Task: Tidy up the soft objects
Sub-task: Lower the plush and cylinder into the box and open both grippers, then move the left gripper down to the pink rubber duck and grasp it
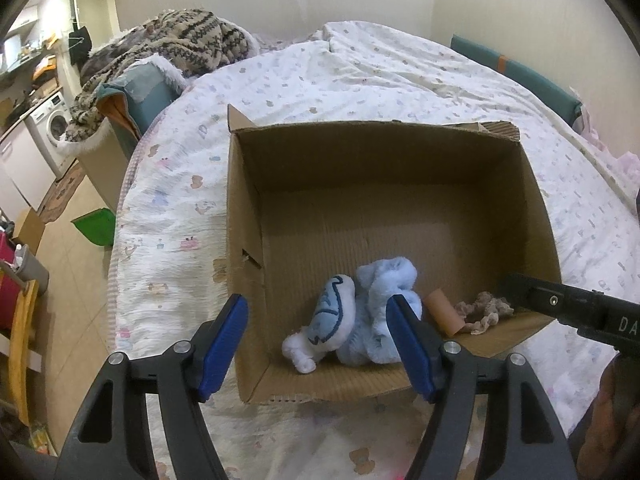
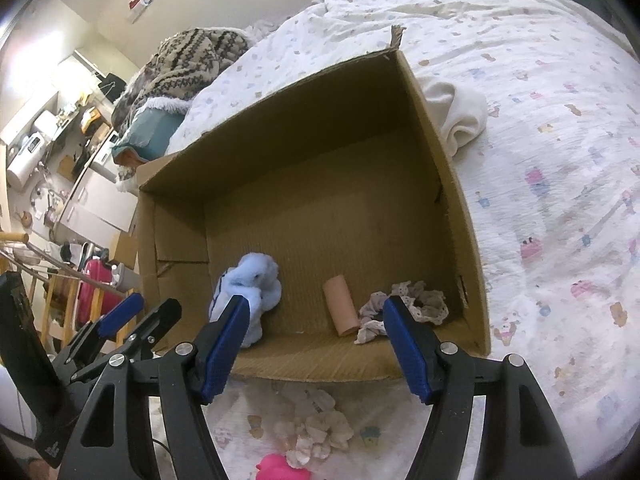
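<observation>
An open cardboard box (image 1: 400, 160) (image 2: 320, 92) lies on the bed. Inside near its front wall are a light blue and white plush toy (image 1: 352, 312) (image 2: 250, 284), a peach tube-shaped soft piece (image 1: 442, 312) (image 2: 340, 304) and a lacy scrunchie (image 1: 486, 312) (image 2: 404, 308). My left gripper (image 1: 316, 344) (image 2: 132, 312) is open and empty above the box's front left edge. My right gripper (image 2: 314, 340) is open and empty above the front edge; its body shows at the right of the left wrist view (image 1: 568, 308). A pink soft item (image 2: 280, 468) and a pale crumpled piece (image 2: 316, 432) lie on the bed before the box.
A white folded cloth (image 2: 460, 116) lies on the bed right of the box. A patterned knit blanket (image 1: 172, 44) is heaped at the bed's far left. A washing machine (image 1: 52, 124), a green bin (image 1: 94, 226) and wooden furniture (image 1: 20, 344) stand on the floor to the left.
</observation>
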Demonstrator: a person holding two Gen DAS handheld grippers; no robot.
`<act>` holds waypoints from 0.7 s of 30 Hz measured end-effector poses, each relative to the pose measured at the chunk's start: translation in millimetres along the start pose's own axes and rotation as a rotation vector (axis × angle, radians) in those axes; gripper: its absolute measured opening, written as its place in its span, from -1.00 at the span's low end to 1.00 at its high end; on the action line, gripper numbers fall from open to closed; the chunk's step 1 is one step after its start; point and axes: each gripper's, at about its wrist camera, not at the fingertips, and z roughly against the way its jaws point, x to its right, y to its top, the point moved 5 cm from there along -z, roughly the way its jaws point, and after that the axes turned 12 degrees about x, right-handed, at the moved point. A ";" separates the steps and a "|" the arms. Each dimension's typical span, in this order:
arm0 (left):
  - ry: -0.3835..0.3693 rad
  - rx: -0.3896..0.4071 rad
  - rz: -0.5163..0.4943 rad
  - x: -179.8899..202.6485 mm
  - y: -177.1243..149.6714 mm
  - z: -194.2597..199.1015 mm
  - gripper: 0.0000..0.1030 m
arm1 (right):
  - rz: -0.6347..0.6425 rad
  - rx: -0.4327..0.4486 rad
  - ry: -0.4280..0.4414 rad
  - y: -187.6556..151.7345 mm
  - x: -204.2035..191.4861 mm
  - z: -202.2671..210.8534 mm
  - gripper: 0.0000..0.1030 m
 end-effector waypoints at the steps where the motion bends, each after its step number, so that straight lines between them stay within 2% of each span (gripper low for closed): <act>1: -0.001 0.001 0.002 -0.6 0.2 2.5 0.34 | 0.000 0.001 0.000 -0.5 0.1 2.3 0.42; 10: -0.007 0.007 0.021 -8.6 -1.6 24.8 0.34 | 0.027 0.005 -0.006 -9.8 -1.6 28.1 0.42; 21: -0.013 -0.027 0.073 -18.1 -23.9 52.7 0.34 | 0.029 -0.037 -0.012 -39.9 -1.5 49.2 0.42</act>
